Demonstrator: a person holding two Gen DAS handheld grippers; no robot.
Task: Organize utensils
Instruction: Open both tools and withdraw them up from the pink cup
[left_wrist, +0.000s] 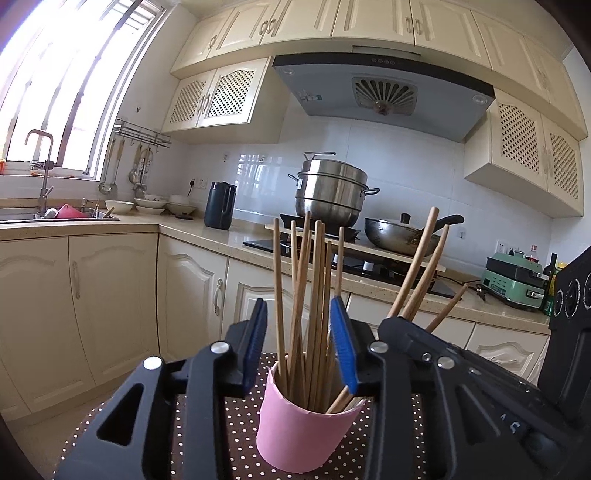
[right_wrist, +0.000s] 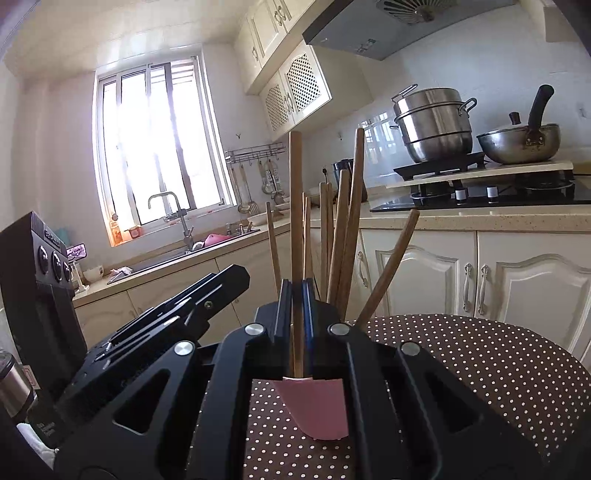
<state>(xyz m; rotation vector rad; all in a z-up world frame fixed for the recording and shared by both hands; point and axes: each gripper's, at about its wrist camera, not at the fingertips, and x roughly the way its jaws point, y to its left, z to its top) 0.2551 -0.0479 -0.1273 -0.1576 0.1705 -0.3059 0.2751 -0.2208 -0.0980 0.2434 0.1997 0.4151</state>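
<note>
A pink cup (left_wrist: 303, 432) stands on a brown polka-dot table (left_wrist: 207, 424) and holds several wooden chopsticks (left_wrist: 306, 295). My left gripper (left_wrist: 301, 332) is open, its blue pads on either side of the chopstick bundle above the cup rim, apart from it. In the right wrist view my right gripper (right_wrist: 298, 295) is shut on one wooden chopstick (right_wrist: 295, 206), held upright over the pink cup (right_wrist: 317, 410). The other chopsticks (right_wrist: 341, 229) stand just behind it. The right gripper's body also shows in the left wrist view (left_wrist: 424, 350), right of the cup.
The polka-dot table (right_wrist: 480, 369) extends to the right. Behind are counters with a stove, a steel steamer pot (left_wrist: 330, 192), a wok (left_wrist: 402, 232), a dark kettle (left_wrist: 219, 205), a sink with faucet (left_wrist: 44, 173), bowls and a green appliance (left_wrist: 513, 277).
</note>
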